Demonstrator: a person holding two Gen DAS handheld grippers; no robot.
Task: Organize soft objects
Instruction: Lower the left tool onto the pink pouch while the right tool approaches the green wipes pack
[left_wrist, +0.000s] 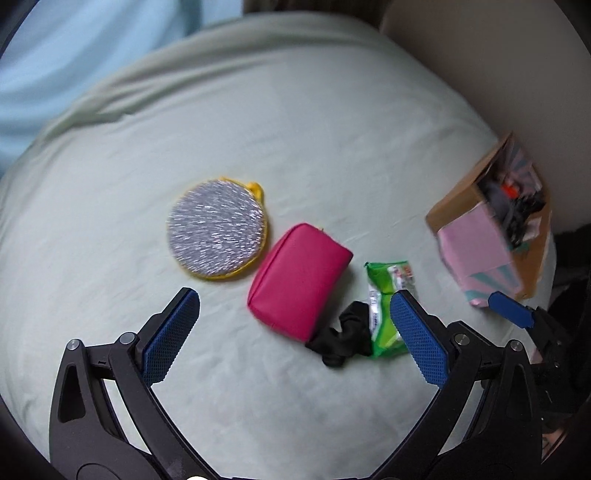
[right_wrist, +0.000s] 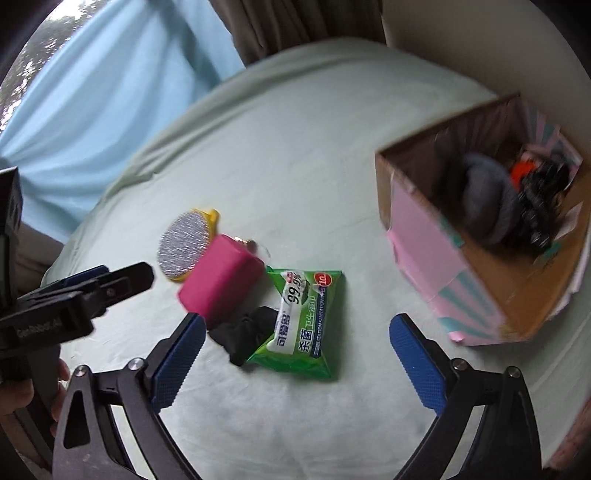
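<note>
On the pale green bed sheet (left_wrist: 295, 129) lie a round silver pad with a yellow rim (left_wrist: 217, 229), a pink pouch (left_wrist: 298, 286), a black scrunchie (left_wrist: 341, 338) and a green wet-wipes pack (left_wrist: 388, 310). My left gripper (left_wrist: 295, 332) is open and empty, just short of the pouch and the scrunchie. In the right wrist view the pad (right_wrist: 184, 243), pouch (right_wrist: 221, 280), scrunchie (right_wrist: 245, 332) and wipes pack (right_wrist: 304, 321) lie ahead. My right gripper (right_wrist: 297, 360) is open and empty, just short of the wipes pack.
An open cardboard box with pink sides (right_wrist: 491, 266) stands at the right with grey and black soft items inside; it also shows in the left wrist view (left_wrist: 491, 236). A blue curtain (right_wrist: 110, 92) hangs behind the bed. A wall (right_wrist: 480, 48) is at the right.
</note>
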